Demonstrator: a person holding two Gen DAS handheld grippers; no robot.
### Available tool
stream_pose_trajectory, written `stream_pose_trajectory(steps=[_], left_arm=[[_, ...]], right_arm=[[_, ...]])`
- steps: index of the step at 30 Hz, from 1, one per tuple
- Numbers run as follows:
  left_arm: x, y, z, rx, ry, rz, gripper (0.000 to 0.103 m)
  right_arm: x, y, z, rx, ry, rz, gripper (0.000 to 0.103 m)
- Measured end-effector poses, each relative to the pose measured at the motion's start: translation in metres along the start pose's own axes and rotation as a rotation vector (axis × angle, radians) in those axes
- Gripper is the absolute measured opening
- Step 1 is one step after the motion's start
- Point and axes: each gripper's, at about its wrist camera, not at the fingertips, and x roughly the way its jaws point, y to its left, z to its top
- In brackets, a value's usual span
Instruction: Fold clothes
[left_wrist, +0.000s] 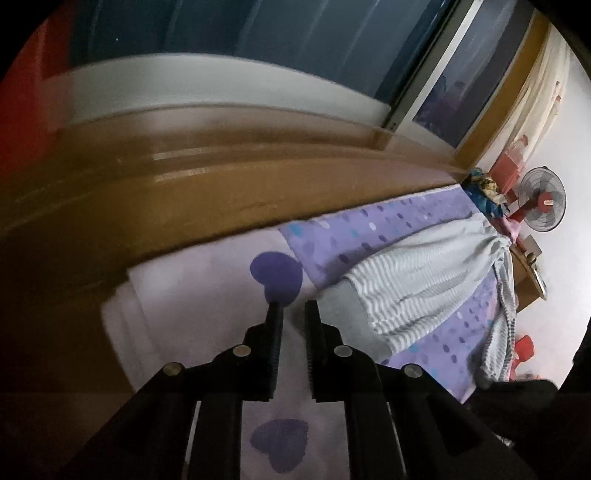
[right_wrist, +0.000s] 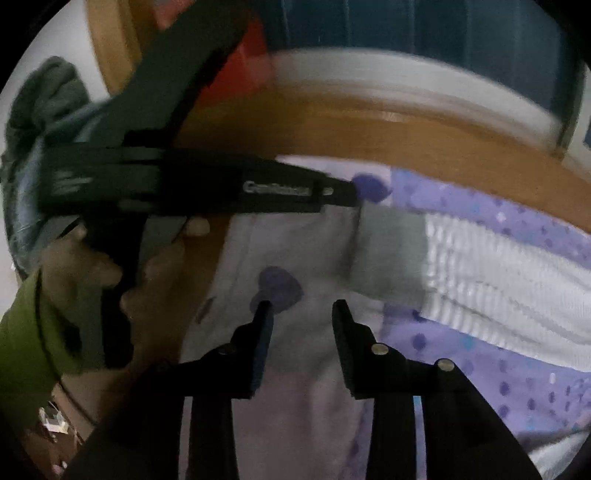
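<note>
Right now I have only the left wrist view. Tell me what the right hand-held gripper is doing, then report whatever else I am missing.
Observer: The right hand-held gripper hangs with its jaws open over the pale heart-print cloth, with nothing between them.
Operator: Describe my left one from the side.
Observer: The left hand-held gripper points its tip at a purple heart near the cloth's far edge. I cannot tell whether it touches.
Operator: Say what holds it.
Observer: A hand in a green sleeve grips its handle.
</note>
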Motion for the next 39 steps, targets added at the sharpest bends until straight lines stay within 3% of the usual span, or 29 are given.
stream_pose_trajectory(steps=[2, 6, 12, 16, 22, 33, 39], left_arm=[[-0.007, -0.006, 0.001, 0.009, -0.005, -0.015, 0.013], [0.000, -0.032, 0.001, 0.033, 0.027, -0.061, 0.018], [0.027, -0.068, -0.019, 0.019, 0.156, -0.127, 0.018], [0.031, -0.099, -0.036, 0.058, 0.225, -0.112, 0.018], [0.027, -0.147, -0.041, 0.077, 0.227, -0.115, 0.024], [0.070, -0.295, -0.029, 0.023, 0.210, -0.124, 0.024], [0.104, -0.377, -0.030, -0.048, 0.206, -0.163, 0.024]], right_arm=[[-0.014, -0.017, -0.008, 0.039, -0.029, -0.045, 0.046], [-0.028, -0.056, -0.015, 0.176, -0.015, -0.119, 0.046], [-0.094, -0.085, -0.048, 0.318, -0.048, -0.208, 0.046], [-0.119, -0.111, -0.074, 0.385, -0.033, -0.250, 0.047], [-0.158, -0.154, -0.109, 0.498, -0.065, -0.260, 0.047], [-0.241, -0.246, -0.189, 0.493, -0.145, -0.216, 0.047], [-0.282, -0.313, -0.222, 0.437, -0.136, -0.252, 0.047]])
